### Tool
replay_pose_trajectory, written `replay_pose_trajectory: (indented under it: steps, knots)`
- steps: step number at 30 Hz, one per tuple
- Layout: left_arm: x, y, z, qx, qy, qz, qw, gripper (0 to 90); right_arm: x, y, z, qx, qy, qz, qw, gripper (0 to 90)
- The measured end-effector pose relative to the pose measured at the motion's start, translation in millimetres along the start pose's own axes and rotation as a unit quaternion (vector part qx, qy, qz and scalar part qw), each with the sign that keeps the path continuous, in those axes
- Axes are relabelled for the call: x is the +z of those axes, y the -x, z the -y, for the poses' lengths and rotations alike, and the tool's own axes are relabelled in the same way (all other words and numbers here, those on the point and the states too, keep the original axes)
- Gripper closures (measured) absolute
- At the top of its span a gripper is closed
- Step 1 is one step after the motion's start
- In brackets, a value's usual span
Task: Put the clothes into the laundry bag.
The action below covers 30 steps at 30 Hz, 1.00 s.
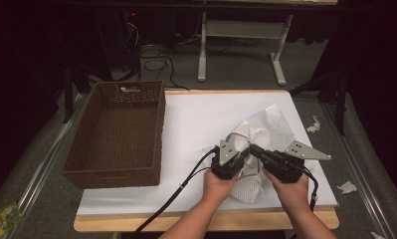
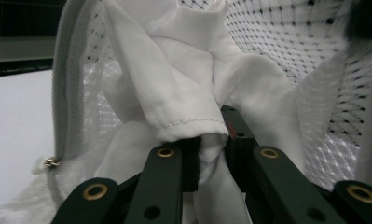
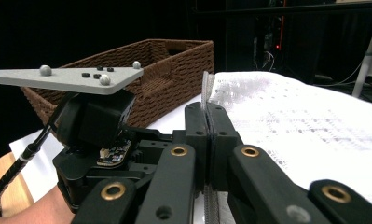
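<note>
A: Where's the work?

B: Near the front edge of the table point(image 1: 196, 119), right of the basket point(image 1: 117, 137). A white mesh bag point(image 1: 249, 186) with a white cloth point(image 1: 255, 130) half in it.

A: Tongs?

B: Left gripper point(image 2: 210, 156) is clenched on a bunched fold of the cloth, hem just above the jaws. Right gripper point(image 3: 207, 140) is clamped on the bag's zip edge point(image 3: 205, 93), mesh spreading off to its right.

A: Handling?

B: Light and limp, I judge. No stiffness anywhere; both sag and crumple. Mesh could snag. Nothing fragile. The cloth may slide out of a shallow pinch, so a bunched fold is the better hold.

A: And on the bag?

B: The zip tape. It's the firmest line it has.

A: Which way does it lie?

B: Long axis runs roughly front to back in the high view, closed end toward the person. The mouth seems to face away, cloth spilling out toward the far right. Exact opening I can't tell.
</note>
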<state>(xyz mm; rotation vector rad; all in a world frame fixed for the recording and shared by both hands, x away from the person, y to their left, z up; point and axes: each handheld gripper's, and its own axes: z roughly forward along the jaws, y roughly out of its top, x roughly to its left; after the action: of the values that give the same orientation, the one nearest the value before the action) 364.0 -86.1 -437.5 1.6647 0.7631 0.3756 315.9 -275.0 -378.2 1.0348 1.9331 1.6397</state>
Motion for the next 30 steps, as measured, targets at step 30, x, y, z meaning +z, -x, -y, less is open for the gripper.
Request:
replay_pose_trajectory:
  steps: [30]
  knots:
    - [-0.6,-5.1,28.6,0.030,-0.016,-0.050,0.9982,79.6,24.4,-12.7,-3.8,-0.016,-0.006,-0.016,0.9997,90.0]
